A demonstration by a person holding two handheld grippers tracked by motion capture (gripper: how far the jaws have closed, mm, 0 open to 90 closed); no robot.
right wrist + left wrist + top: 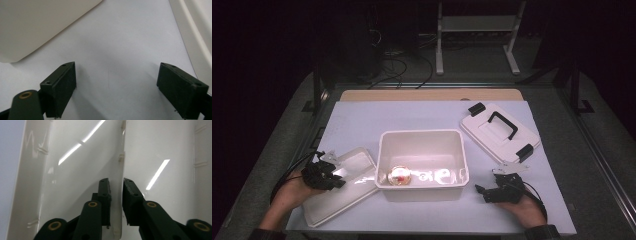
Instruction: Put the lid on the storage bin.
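While clamped thin on one rim, easy to lose: left gripper (338, 183) at the near-left of the table (357, 120), fingers (104, 192) closed down onto the raised edge of the flat white lid (343, 205), the rim running up between them in the left gripper view. Lid lying just beside the left wall of the open white bin (422, 134), tilted a little against it.

Right gripper (480, 190) resting on the table right of the bin, fingers (61, 85) spread wide, nothing between them.

Risks, as judged:
- Glossy plastic, narrow bite: likely to swivel or slip out if lifted fast from one edge.
- Far edge liable to drag on the table or knock the bin wall, shoving the bin.
- Small round object (399, 176) on the bin floor: could be jolted.
- Second lid with black handle (484, 132) lying behind the right gripper; possible mix-up over which lid fits.
- No support from the right side if the lid sags.
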